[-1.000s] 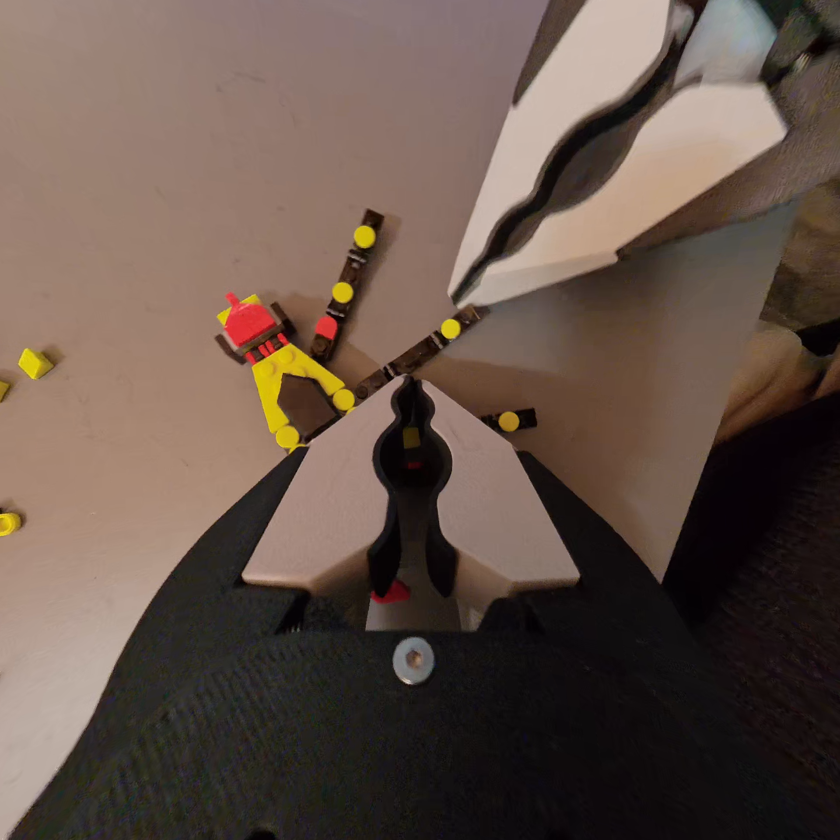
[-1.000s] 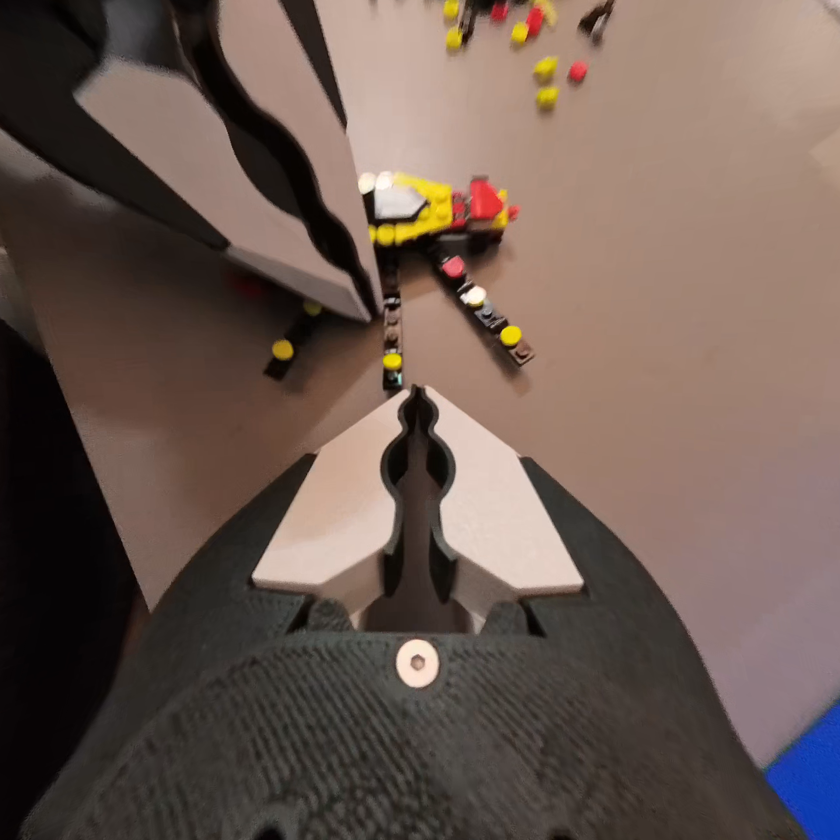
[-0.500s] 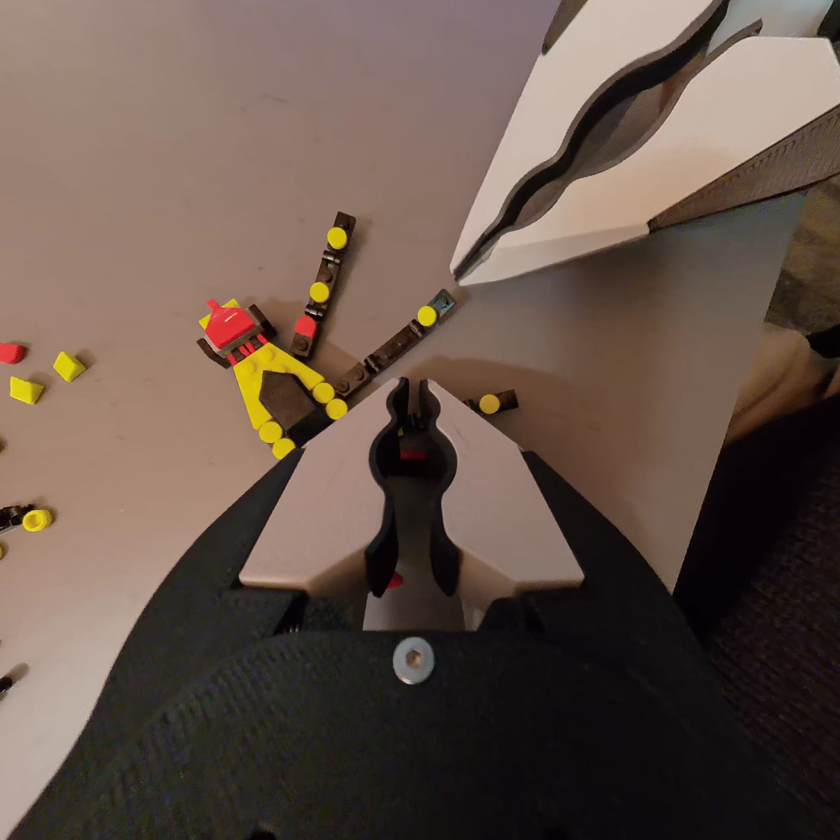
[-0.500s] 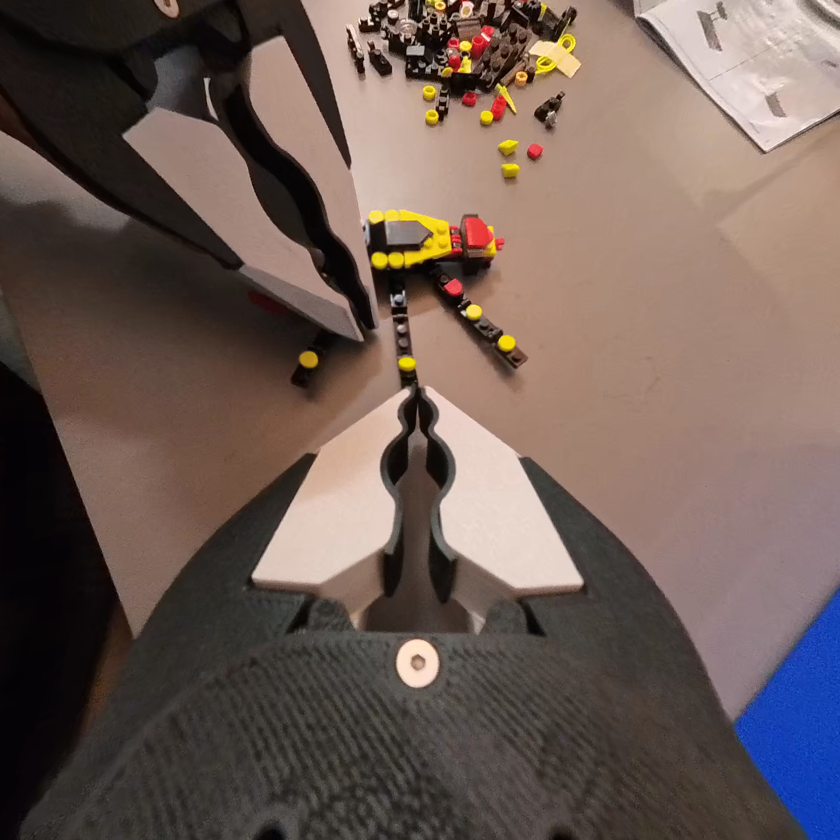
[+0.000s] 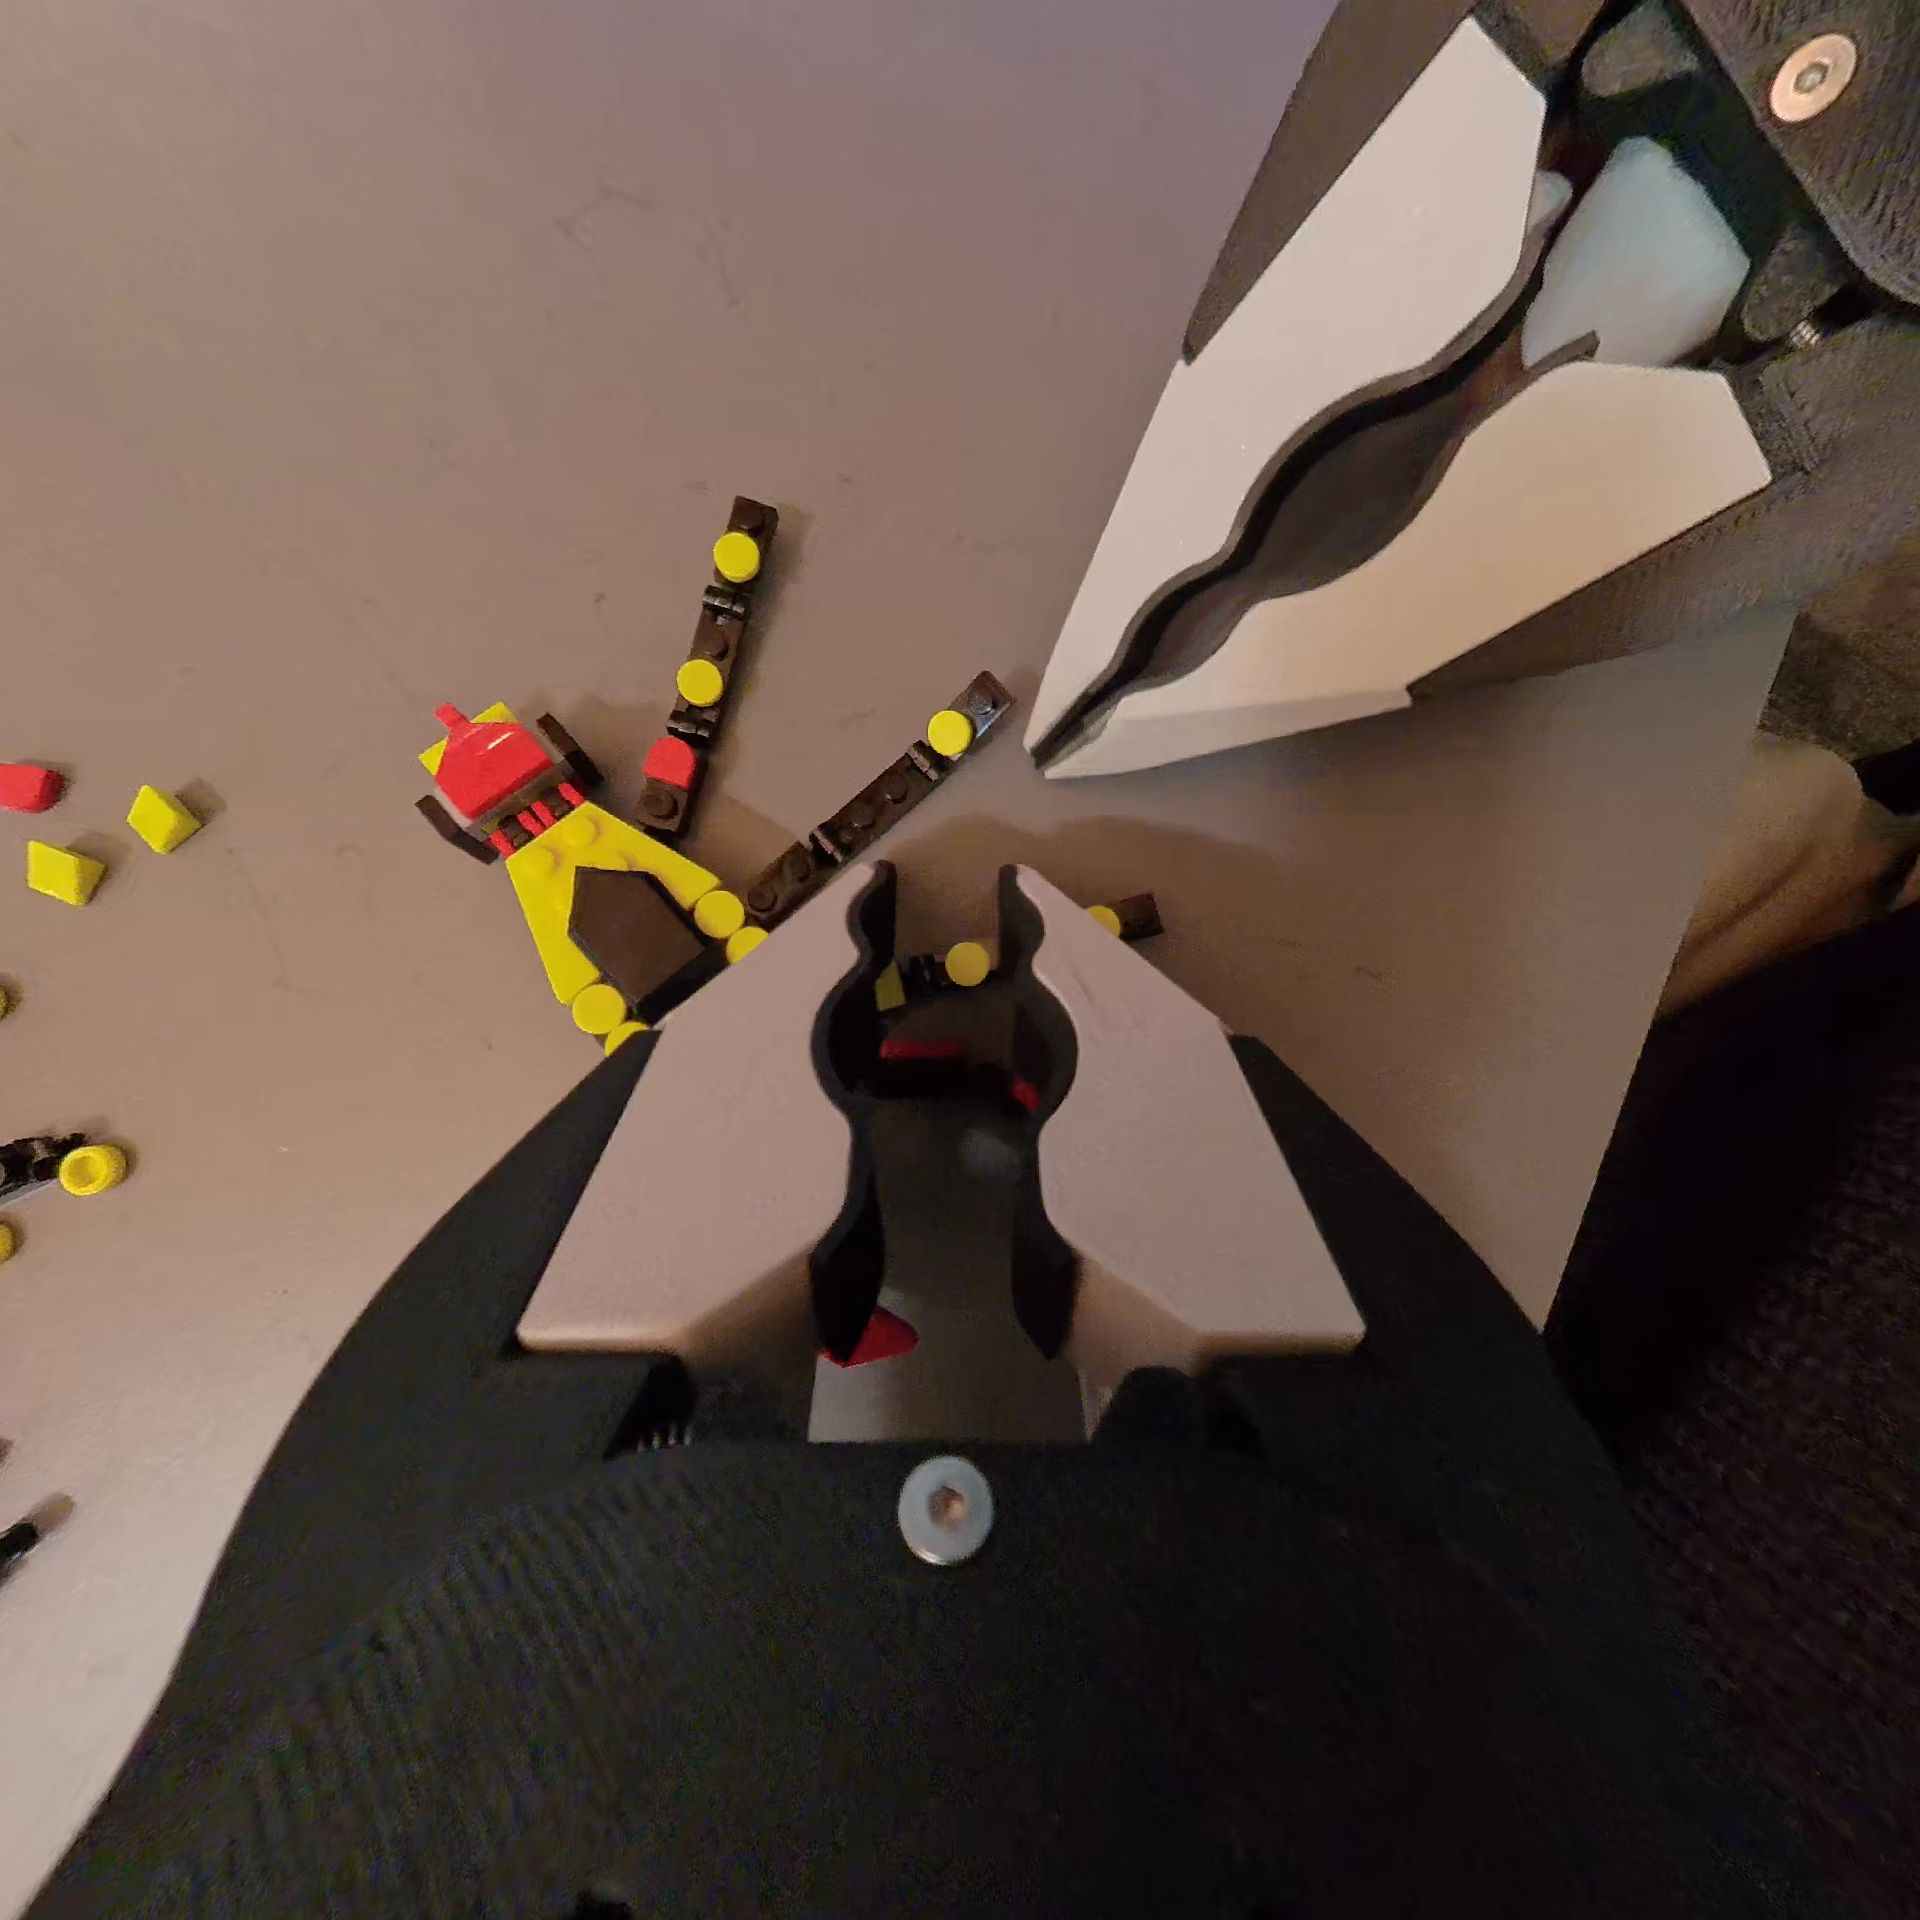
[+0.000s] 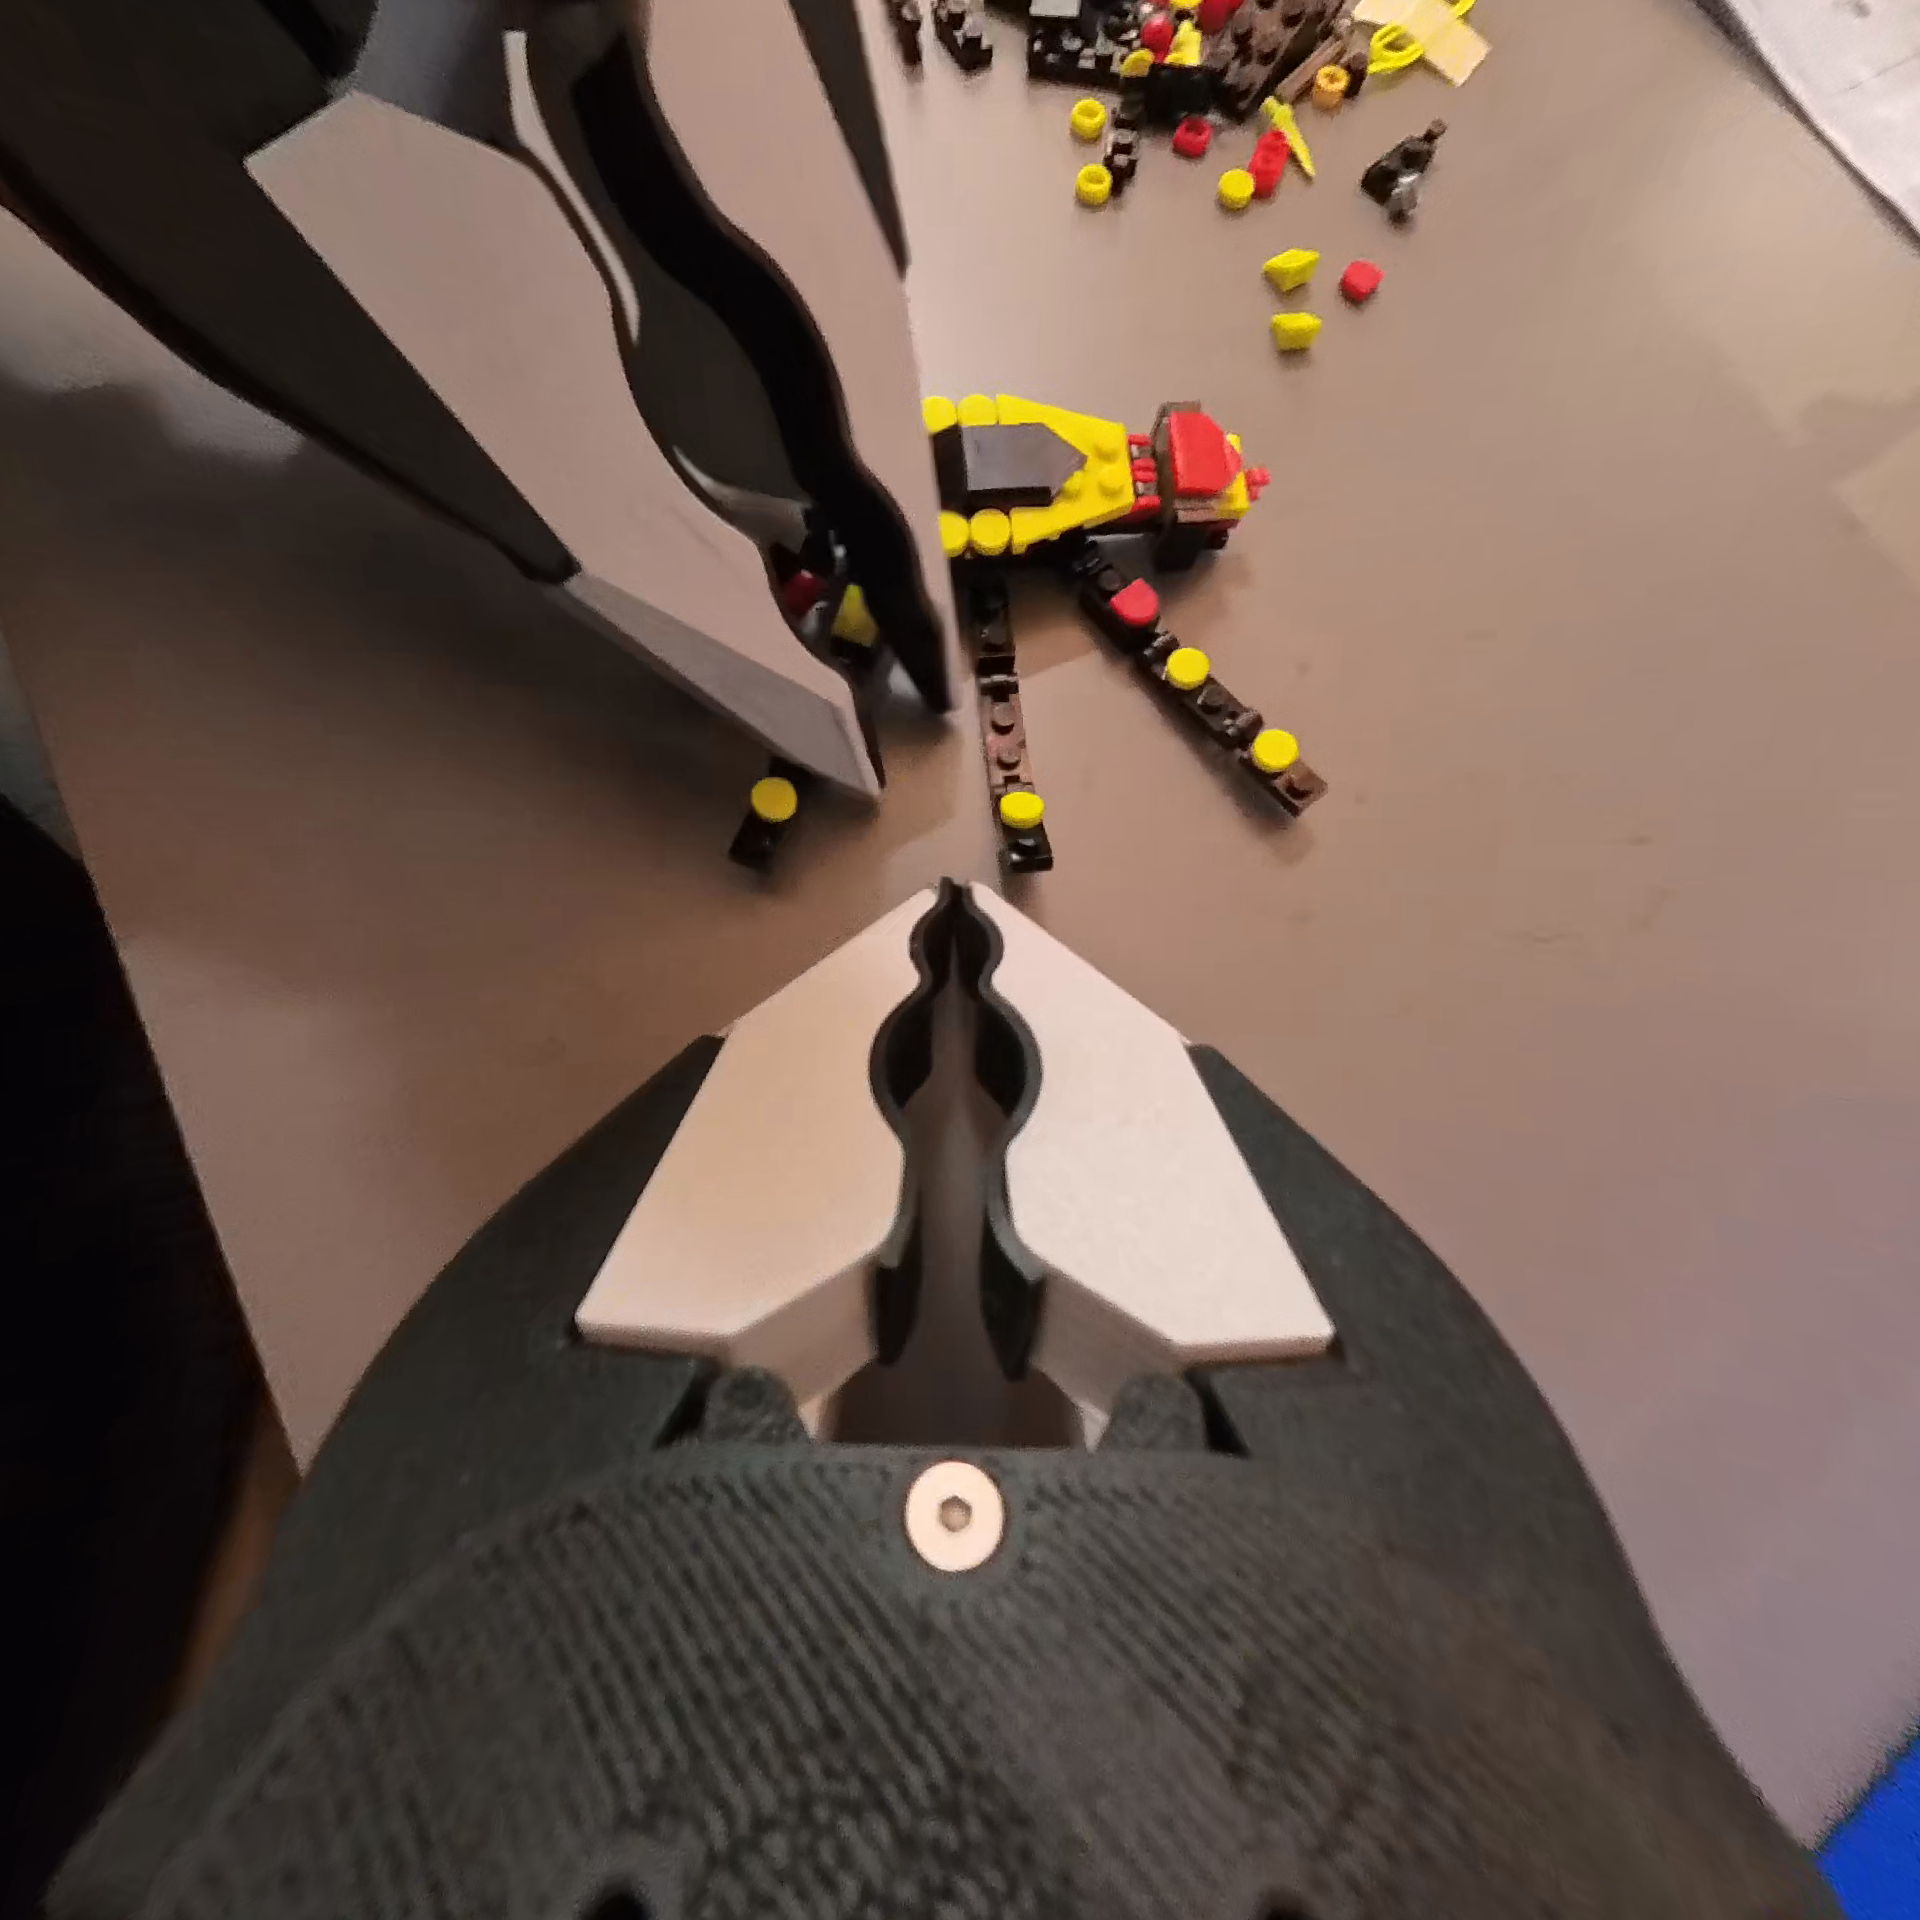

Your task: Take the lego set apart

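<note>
Far out on the grey table [image 6: 1558,935], toward its far edge, lies a heap of loose little black, red and yellow bricks [image 6: 1195,73]; nearer sits the lego set, a flat yellow plastic body with a black wedge on top and a red head [image 5: 582,873]; its red head points at the far side of the table and its long line runs from there back to the near edge; thin black legs with round yellow studs [image 5: 717,644] fan out from it across the table.

The left gripper [image 5: 940,883] hangs right over one leg near the near edge; its jaws are a little apart, with black, red and yellow bits of the set showing between them; I cannot tell if they press on them; this gripper is the closer one.

The right gripper [image 6: 951,888] waits just short of the tip of another black leg [image 6: 1013,727]; its jaws are closed together and hold nothing; that leg points straight at it.
</note>
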The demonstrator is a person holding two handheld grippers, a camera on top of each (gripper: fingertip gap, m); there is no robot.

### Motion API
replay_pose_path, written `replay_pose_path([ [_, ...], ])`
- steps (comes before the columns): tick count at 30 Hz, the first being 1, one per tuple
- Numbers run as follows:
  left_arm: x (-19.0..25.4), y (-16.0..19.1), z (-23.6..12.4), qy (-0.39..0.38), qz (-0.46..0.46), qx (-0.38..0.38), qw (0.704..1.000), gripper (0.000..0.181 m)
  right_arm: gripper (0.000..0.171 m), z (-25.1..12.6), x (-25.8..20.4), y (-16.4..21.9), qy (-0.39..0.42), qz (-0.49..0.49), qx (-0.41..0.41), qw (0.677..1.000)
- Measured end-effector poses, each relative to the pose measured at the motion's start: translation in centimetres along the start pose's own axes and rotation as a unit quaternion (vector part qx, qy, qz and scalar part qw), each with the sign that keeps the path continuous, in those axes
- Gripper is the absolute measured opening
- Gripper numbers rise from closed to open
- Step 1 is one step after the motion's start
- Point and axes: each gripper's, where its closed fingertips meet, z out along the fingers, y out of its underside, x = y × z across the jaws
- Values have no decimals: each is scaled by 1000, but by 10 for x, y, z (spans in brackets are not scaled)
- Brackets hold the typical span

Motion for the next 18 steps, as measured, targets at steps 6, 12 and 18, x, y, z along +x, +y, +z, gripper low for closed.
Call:
replay_pose_path([
  [6, 0, 2, 1, -8, 6, -5, 1000, 27, 0, -15, 9, -14, 11, 7, 36, 999],
  [12, -1, 2, 2, -5, 5, -5, 1000, 25, 0, -17, 18, -25, 22, 36, 72, 996],
  [18, -1, 2, 2, -3, 3, -3, 1000, 24, 0, -2, 11, -11, 16, 28, 26, 999],
])
